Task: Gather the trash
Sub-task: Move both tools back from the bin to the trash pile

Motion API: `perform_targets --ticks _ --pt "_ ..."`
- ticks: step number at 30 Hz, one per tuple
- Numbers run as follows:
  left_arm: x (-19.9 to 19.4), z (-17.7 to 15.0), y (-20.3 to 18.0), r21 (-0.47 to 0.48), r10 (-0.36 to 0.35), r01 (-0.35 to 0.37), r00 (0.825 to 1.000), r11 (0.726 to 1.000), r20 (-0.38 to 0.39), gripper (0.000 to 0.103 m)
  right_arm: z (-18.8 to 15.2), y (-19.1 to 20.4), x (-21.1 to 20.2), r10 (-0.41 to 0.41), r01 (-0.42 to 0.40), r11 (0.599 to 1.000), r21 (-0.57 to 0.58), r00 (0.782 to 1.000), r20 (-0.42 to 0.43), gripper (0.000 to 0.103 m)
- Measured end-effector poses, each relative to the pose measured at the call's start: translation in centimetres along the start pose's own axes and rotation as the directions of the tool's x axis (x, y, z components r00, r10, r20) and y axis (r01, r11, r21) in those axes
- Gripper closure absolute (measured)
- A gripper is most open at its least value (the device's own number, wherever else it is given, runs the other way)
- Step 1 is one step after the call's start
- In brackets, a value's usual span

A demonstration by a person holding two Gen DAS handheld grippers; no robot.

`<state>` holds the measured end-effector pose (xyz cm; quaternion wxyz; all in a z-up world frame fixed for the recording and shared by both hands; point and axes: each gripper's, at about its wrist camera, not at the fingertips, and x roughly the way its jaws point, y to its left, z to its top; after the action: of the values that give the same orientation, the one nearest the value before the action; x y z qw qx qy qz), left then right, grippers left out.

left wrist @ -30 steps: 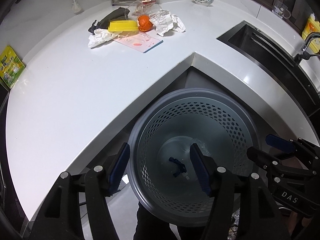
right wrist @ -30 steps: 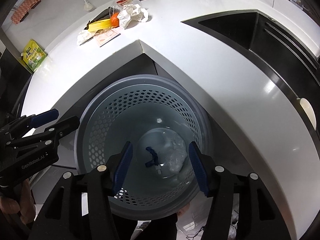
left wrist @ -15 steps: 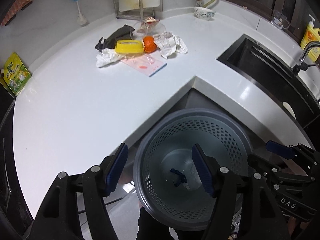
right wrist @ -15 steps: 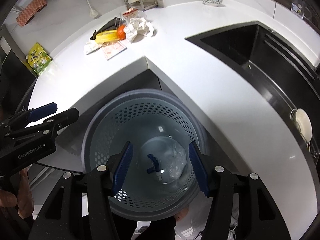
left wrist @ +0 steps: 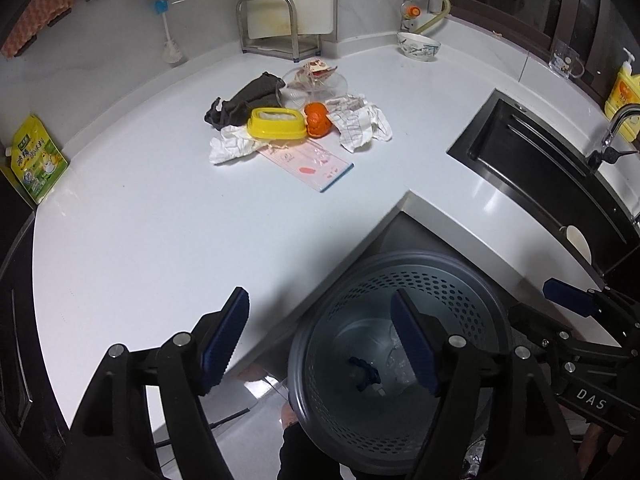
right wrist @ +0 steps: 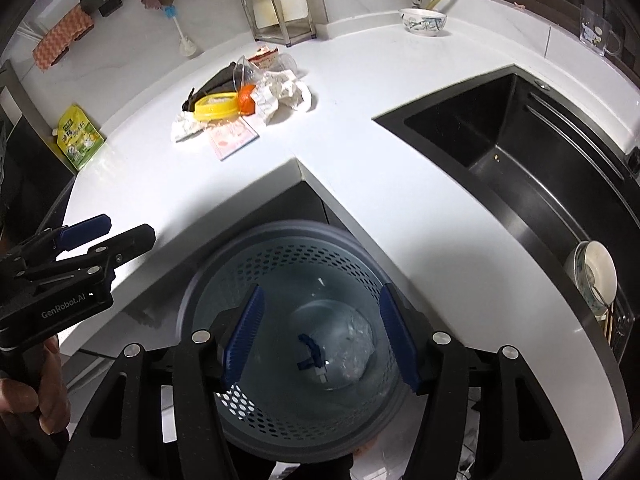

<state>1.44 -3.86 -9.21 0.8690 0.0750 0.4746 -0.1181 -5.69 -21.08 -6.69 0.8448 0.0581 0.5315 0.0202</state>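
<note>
I am holding both grippers spread and empty above the bin (right wrist: 280,320), the left gripper (left wrist: 320,340) having just been opening. The trash pile (left wrist: 296,128) is lying far ahead across the bench (left wrist: 160,220), nearer my left gripper than my right gripper (right wrist: 320,336).

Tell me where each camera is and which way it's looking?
Left wrist: on the left gripper, looking down over the counter; the right gripper shows.
Right wrist: on the right gripper, looking down into the bin; the left gripper and a hand show.
Both see the bin and trash pile.
</note>
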Motion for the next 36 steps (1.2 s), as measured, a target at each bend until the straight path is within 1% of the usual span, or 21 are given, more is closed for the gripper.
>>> perform_targets --ticks 3,7,17,30,36 --pt "-0.2 0.6 0.6 0.001 0.006 -0.006 1.000 1.000 0.010 0.030 0.7 0.5 0.1 0.003 -0.003 1.000 -0.002 1.000 0.010 0.045" --pt "-0.4 1.4 1.8 -0.007 0.011 -0.010 1.000 1.000 0.023 0.026 1.8 1.1 0.4 0.007 -0.007 1.000 -0.002 1.000 0.021 0.044" --pt "0.1 3.2 4.7 -0.028 0.017 -0.016 0.999 0.999 0.033 0.022 4.8 2.8 1.5 0.007 -0.007 1.000 0.000 0.999 0.047 0.042" --pt "1.6 6.6 9.1 -0.046 0.029 -0.026 0.998 0.999 0.058 0.018 9.4 5.3 4.5 0.001 0.000 1.000 -0.005 0.998 0.059 0.041" --pt "2.9 8.3 11.2 -0.052 0.027 -0.024 0.998 0.998 0.059 0.017 11.7 6.5 5.8 0.002 -0.001 1.000 -0.009 0.997 0.075 0.039"
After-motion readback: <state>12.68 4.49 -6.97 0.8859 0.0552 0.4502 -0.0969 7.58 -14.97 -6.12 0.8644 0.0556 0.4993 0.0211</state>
